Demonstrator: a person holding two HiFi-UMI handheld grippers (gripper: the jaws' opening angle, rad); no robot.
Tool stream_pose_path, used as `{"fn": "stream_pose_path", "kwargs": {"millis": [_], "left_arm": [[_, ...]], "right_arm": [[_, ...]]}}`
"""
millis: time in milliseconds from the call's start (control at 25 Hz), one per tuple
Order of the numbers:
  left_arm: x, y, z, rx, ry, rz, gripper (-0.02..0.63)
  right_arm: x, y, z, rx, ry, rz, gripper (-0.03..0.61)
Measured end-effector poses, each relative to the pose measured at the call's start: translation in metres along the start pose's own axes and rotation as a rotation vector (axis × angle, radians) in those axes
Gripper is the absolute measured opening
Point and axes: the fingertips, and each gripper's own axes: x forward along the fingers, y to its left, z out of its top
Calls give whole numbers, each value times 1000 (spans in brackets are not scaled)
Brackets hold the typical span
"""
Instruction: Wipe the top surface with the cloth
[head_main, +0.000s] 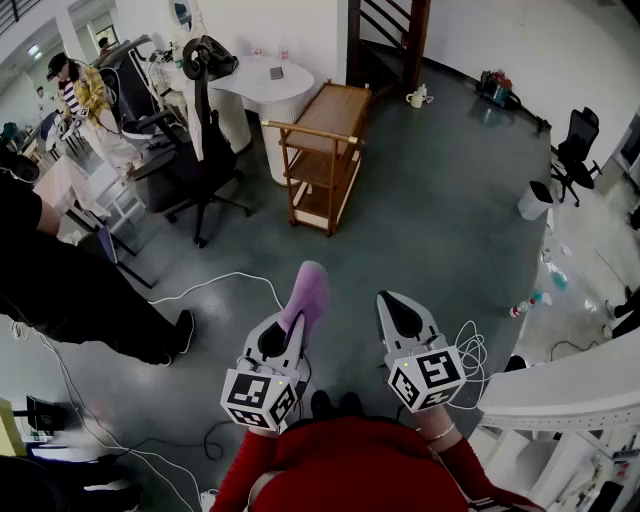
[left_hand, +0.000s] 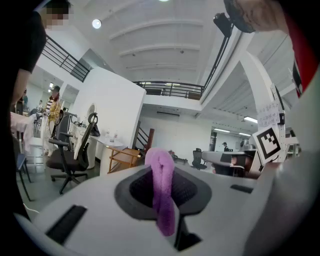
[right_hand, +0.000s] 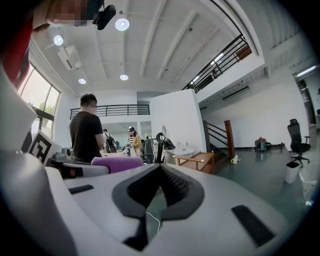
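Note:
My left gripper (head_main: 291, 322) is shut on a purple cloth (head_main: 306, 294), which sticks out forward past its tips. In the left gripper view the cloth (left_hand: 162, 187) is pinched as a folded strip between the dark pads. My right gripper (head_main: 398, 312) is shut with nothing between its jaws, held beside the left one over the grey floor. A wooden cart (head_main: 322, 155) with a flat top shelf stands some way ahead. It shows small in the left gripper view (left_hand: 124, 156) and the right gripper view (right_hand: 199, 161).
A black office chair (head_main: 205, 150) and a round white table (head_main: 266, 95) stand left of the cart. A person in black (head_main: 70, 285) stands at my left. Cables (head_main: 215, 285) lie on the floor. A white bin (head_main: 534, 200) stands at right and a white counter (head_main: 560, 385) close at right.

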Motion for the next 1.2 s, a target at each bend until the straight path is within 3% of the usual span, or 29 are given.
{"fn": "stream_pose_path", "kwargs": {"millis": [680,1200], "left_arm": [[12,18,-2,-5,17,10,52],[54,75,-9,-22,51,5,52]], "right_arm": [[16,-5,-7,24,15,-2,11],[65,-33,-30,51,97,-53,12]]}}
